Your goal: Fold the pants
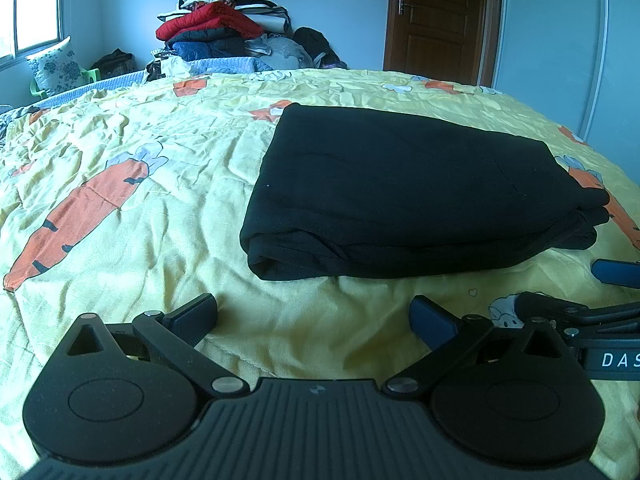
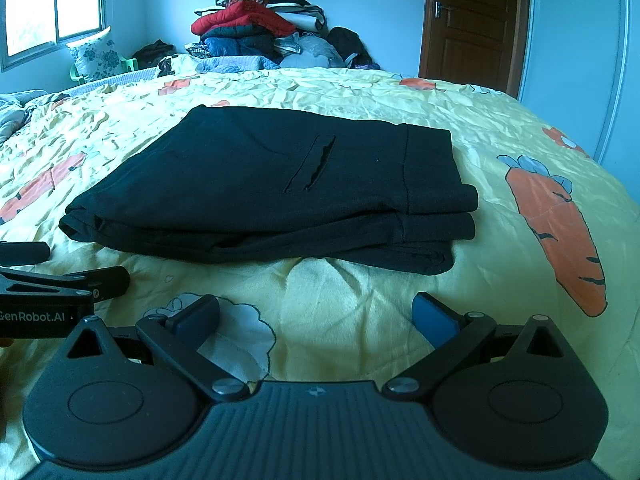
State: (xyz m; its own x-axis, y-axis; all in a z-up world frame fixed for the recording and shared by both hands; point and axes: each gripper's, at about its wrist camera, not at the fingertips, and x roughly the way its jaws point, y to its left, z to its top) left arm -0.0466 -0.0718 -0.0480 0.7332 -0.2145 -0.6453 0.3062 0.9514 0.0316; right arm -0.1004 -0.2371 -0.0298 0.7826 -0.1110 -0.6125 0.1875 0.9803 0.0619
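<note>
The black pants [image 1: 404, 192] lie folded into a compact stack of layers on the yellow carrot-print bedspread [image 1: 132, 152]. In the right wrist view the pants [image 2: 256, 188] show a slit pocket and the waistband at the right end. My left gripper [image 1: 314, 316] is open and empty, a short way in front of the pants' near edge. My right gripper [image 2: 316, 316] is open and empty, also just in front of the pants. The right gripper's fingers [image 1: 616, 274] show at the right edge of the left wrist view, and the left gripper's fingers [image 2: 24, 254] at the left edge of the right wrist view.
A pile of clothes and bedding [image 1: 224, 28] stands beyond the far edge of the bed. A brown door [image 1: 438, 16] is at the back right, a white wardrobe [image 1: 560, 40] to the right, and a floral pillow [image 1: 54, 64] under the window.
</note>
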